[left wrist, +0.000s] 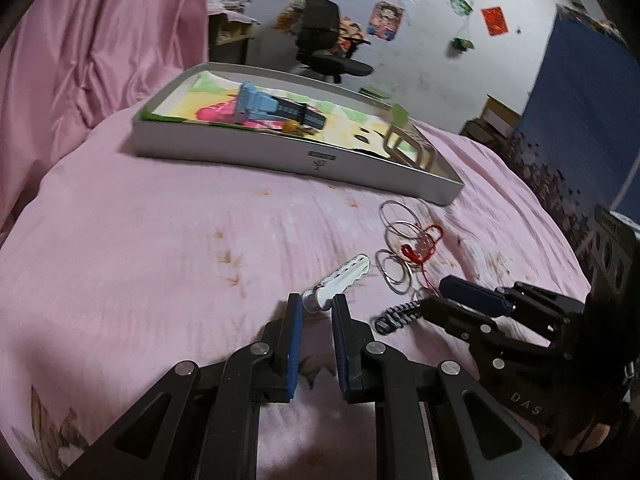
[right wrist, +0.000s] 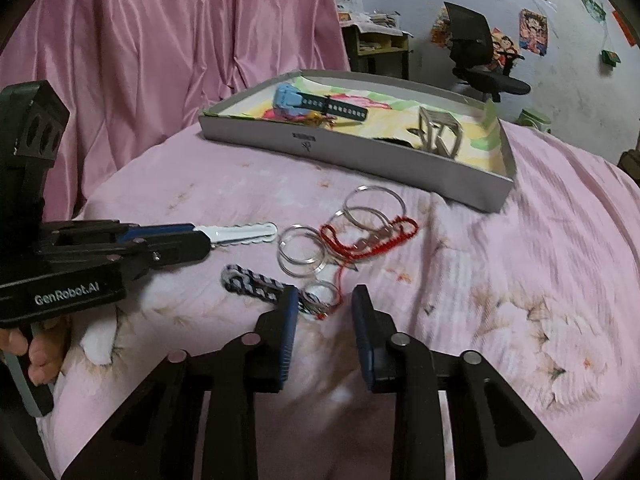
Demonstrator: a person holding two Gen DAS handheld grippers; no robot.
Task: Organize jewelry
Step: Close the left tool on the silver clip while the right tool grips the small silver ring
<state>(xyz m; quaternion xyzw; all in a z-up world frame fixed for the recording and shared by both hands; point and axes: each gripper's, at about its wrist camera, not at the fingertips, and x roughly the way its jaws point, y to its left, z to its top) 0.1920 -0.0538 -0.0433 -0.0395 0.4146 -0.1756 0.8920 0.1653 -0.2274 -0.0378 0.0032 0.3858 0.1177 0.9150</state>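
- Left gripper point(left wrist: 317, 307) clenched on the round end of a white hair clip point(left wrist: 343, 279), the clip sticking out ahead over the pink bedcover point(left wrist: 160, 248); seemingly gripped by the end so the long part stays clear for setting down.
- Right gripper point(right wrist: 325, 300) parted, pads pressing on nothing, one finger point(right wrist: 291, 308) lying across the end of a striped braided band point(right wrist: 256, 284), a small ring point(right wrist: 320, 293) just ahead in the gap; probably lined up to pinch the band next.
- Still loose on the cover: silver bangles point(right wrist: 374, 204), a red cord bracelet point(right wrist: 372, 236) tangled among them.
- Grey tray point(right wrist: 360, 156) beyond the pile, already holding a blue clip point(right wrist: 288, 98), a dark strap point(right wrist: 336, 107) and a pale bangle point(right wrist: 440, 132); likely the place meant for everything.
- Risk: red cord snagging on the rings when lifted.
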